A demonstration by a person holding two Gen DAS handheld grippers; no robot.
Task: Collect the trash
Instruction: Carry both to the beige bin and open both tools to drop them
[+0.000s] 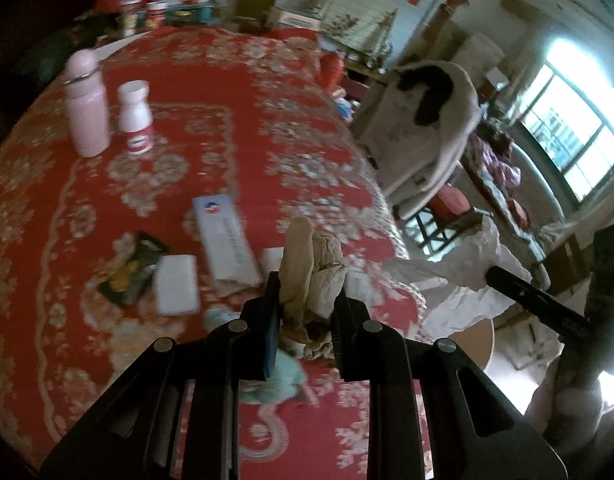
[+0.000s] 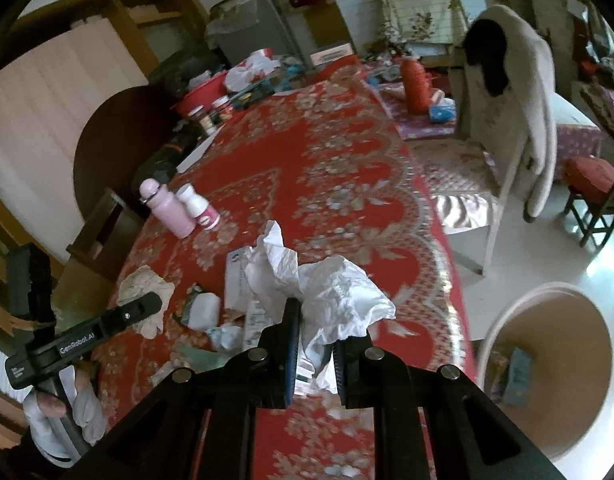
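Left gripper [image 1: 307,304] clenching one beige crumpled tissue [image 1: 311,276] above red tablecloth [image 1: 267,120], right gripper [image 2: 317,344] clenching one white crumpled paper [image 2: 331,292], only right view showing beige bin [image 2: 547,364] on floor, two bottles standing.

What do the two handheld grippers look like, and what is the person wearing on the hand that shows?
Both are matte black plastic. The right gripper has angular linkage arms with round silver pivot pins and a blue pad on one finger. The left gripper has a long flat black finger, white GenRobot.AI lettering on its side and a white-printed label at the rear. The left hand wears a white glove.
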